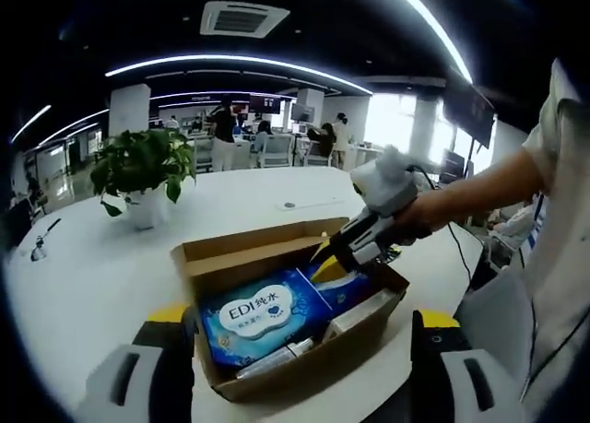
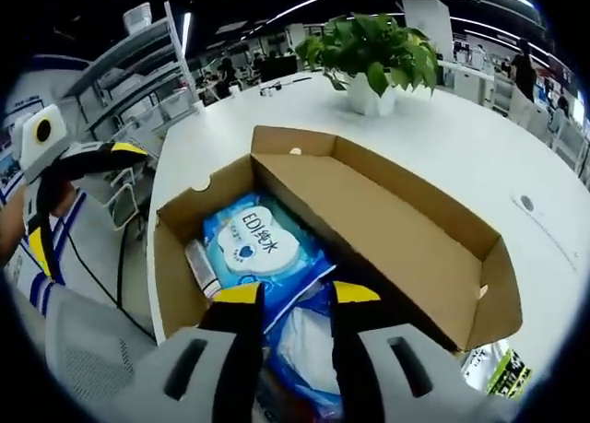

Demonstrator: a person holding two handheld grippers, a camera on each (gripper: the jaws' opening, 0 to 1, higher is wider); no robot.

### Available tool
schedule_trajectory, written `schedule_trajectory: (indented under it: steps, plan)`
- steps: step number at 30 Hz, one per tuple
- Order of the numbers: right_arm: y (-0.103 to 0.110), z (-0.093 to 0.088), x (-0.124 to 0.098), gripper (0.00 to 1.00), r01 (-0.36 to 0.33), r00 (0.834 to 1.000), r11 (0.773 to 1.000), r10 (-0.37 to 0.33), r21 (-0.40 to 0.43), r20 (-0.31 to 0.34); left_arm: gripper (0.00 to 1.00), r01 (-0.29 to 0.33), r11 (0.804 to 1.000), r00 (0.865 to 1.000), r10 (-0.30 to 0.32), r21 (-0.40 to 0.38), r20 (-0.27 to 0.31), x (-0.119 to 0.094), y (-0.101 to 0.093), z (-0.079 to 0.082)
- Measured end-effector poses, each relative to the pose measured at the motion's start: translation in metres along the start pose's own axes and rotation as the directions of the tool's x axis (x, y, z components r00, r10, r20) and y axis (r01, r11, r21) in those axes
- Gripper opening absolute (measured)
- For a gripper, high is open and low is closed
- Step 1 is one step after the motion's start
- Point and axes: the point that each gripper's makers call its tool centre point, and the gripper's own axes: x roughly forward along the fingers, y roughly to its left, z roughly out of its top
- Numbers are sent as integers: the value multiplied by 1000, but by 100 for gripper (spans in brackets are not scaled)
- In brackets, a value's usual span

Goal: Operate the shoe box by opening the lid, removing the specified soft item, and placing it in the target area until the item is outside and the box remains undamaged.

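I have the shoe box (image 1: pixel 277 349) open on the white worktop (image 1: pixel 92 266), its lid folded back on the far side. Inside lies a blue soft pack (image 2: pixel 253 243) with a white label that I read as "EDI" followed by Chinese characters; in the left gripper view the same label reads "EDI 纯水". A second blue-and-white soft packet (image 2: pixel 300 335) sits beside it in the box, and its print is too blurred for me to read.

My right gripper (image 2: pixel 295 299) reaches down into the box, jaws a little apart with that second packet between them; I cannot tell whether they grip it. My left gripper (image 1: pixel 304 326) hovers at the near side of the box, jaws wide apart and holding nothing.

A potted plant (image 1: pixel 143 170) in a white pot stands on the worktop beyond the box. A small green-and-black printed packet (image 2: pixel 493 372) lies on the worktop just outside the box; its writing is illegible.
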Motion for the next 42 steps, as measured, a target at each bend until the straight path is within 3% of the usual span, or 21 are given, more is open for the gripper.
schedule_trajectory:
  steps: [10, 16, 20, 24, 31, 42]
  plan:
    - [-4, -9, 24, 15, -5, 999, 1000, 6, 29, -48, 97, -21, 999, 1000, 21, -36, 1, -7, -3, -12]
    - [-10, -7, 32, 8, 37, 998, 999, -36, 14, -55, 96, -38, 999, 999, 39, -38, 4, -7, -1, -13]
    - [-6, -7, 30, 2, 53, 997, 998, -52, 22, -59, 94, -42, 999, 999, 42, -32, 1, -3, 1, -13]
    - [-2, -5, 27, 0, 72, 996, 997, -73, -26, -57, 92, -35, 999, 999, 35, -19, -5, 0, -1, -12]
    - [4, 4, 15, 0, 89, 995, 995, -90, -44, -31, 91, -33, 999, 999, 33, -4, -13, 3, 0, -11]
    - [-5, 14, -17, 0, 143, 990, 989, -143, -38, 4, 84, -46, 999, 998, 47, 20, -38, 9, 6, -12]
